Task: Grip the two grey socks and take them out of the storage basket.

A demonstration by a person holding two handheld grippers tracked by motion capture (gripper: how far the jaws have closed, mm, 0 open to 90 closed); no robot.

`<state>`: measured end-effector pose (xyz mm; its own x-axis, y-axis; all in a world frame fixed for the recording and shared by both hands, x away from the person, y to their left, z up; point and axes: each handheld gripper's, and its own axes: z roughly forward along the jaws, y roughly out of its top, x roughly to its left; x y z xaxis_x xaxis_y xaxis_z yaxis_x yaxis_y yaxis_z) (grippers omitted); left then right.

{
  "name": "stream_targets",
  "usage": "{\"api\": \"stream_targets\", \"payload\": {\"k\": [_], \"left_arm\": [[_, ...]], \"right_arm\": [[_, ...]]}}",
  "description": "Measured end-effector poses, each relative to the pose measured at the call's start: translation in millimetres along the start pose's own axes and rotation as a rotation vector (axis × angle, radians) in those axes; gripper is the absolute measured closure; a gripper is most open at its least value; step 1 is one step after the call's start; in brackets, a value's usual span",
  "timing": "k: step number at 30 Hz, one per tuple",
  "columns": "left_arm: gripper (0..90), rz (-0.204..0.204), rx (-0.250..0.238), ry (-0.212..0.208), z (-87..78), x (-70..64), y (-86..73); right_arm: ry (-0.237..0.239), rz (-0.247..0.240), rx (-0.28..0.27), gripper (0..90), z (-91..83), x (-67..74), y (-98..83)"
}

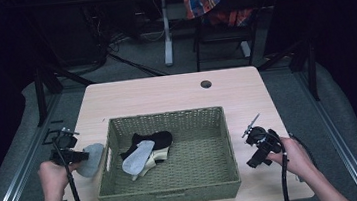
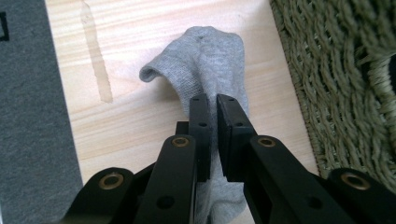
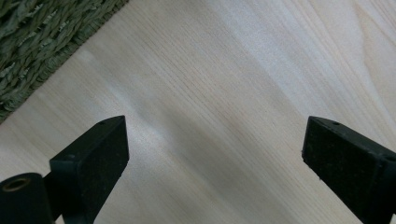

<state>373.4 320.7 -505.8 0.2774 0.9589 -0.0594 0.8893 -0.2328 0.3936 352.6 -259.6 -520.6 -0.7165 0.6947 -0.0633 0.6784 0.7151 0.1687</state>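
Between the closed pads of the left gripper a grey sock is pinched, its toe lying on the table just beside the basket. The right gripper stands wide apart over bare wood. Only a thin fold is clamped, so I think the sock may slip out or catch on the basket wall.
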Motion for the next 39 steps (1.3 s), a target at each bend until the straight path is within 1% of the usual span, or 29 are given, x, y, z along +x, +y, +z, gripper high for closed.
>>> {"api": "stream_targets", "payload": {"k": [2, 5, 6, 9, 11, 13, 15, 16, 18, 19, 20, 21, 23, 24, 25, 26, 27, 29, 31, 34, 39], "left_arm": [[85.3, -0.006, 0.009, -0.008, 3.5, -0.9, -0.2], [85.1, -0.018, 0.035, -0.021, 6.3, -0.1, -0.3], [84.8, -0.018, 0.041, -0.023, 7.3, -0.2, -0.5], [82.5, -0.021, 0.058, -0.036, 9.5, 0.3, -1.3], [79.2, -0.027, 0.054, -0.039, 8.5, 1.7, -1.7], [70.8, -0.038, 0.044, -0.053, 4.8, 4.0, -1.5], [61.3, -0.042, 0.029, -0.050, -0.9, 5.4, -0.8], [54.9, -0.050, 0.018, -0.051, -4.5, 5.7, -0.2], [47.5, -0.059, -0.016, -0.050, -12.0, 5.5, 1.0], [41.5, -0.066, -0.037, -0.042, -16.4, 4.8, 1.6], [35.7, -0.069, -0.056, -0.023, -21.1, 3.5, 2.2], [29.6, -0.068, -0.086, -0.004, -26.8, 1.6, 3.0], [19.4, -0.062, -0.121, -0.003, -34.3, -1.6, 4.4], [16.8, -0.061, -0.145, 0.003, -39.4, -4.7, 5.7], [15.4, -0.052, -0.161, 0.010, -43.4, -7.4, 6.7], [14.8, -0.051, -0.178, 0.017, -46.6, -10.8, 7.8], [14.2, -0.044, -0.186, 0.017, -48.6, -13.1, 8.8], [11.1, -0.030, -0.204, 0.016, -53.3, -19.5, 11.5], [8.1, -0.008, -0.215, 0.019, -56.4, -26.7, 14.1], [3.1, 0.017, -0.231, 0.006, -60.5, -37.3, 17.8], [1.2, 0.059, -0.261, -0.003, -65.7, -53.5, 23.3]], "right_arm": [[0.007, 0.004, -0.006, 6.9, 0.4, 0.2, 0.0], [0.002, 0.000, -0.001, 6.9, 0.1, 0.2, 0.0], [0.004, -0.007, 0.006, 6.8, -0.5, -0.3, 0.3], [-0.001, 0.000, -0.001, 6.8, -0.2, -0.1, -0.1], [0.003, 0.000, -0.006, 6.9, -0.1, 0.1, -0.2], [0.004, 0.001, -0.006, 6.8, -0.3, 0.1, -0.3], [0.003, 0.000, -0.006, 6.8, -0.4, -0.2, -0.4], [0.002, 0.000, -0.005, 6.9, -0.4, -0.3, -0.4], [0.002, 0.001, -0.006, 6.8, -0.6, -0.2, -0.2], [0.000, 0.002, -0.005, 6.9, -0.7, -0.2, -0.1], [0.001, 0.004, -0.006, 6.9, -0.7, -0.4, -0.1], [0.001, 0.006, -0.007, 6.9, -0.6, -0.7, -0.2], [0.002, 0.012, -0.011, 6.9, -0.4, -1.0, -0.4], [0.002, 0.013, -0.013, 6.9, -0.3, -1.0, -0.4], [-0.003, 0.016, -0.013, 6.9, -0.2, -0.5, -0.4], [0.005, 0.010, -0.009, 6.8, -0.1, -1.0, -0.2], [0.009, 0.018, -0.013, 6.9, 0.3, -0.3, -0.3], [0.005, 0.011, -0.002, 6.8, -0.7, -0.4, 0.0], [0.008, 0.011, -0.006, 6.8, -0.3, -0.5, -0.4], [0.006, 0.009, -0.005, 6.8, -0.8, -0.2, -0.3], [0.011, 0.008, -0.004, 6.8, -0.2, -0.5, -0.6]]}}
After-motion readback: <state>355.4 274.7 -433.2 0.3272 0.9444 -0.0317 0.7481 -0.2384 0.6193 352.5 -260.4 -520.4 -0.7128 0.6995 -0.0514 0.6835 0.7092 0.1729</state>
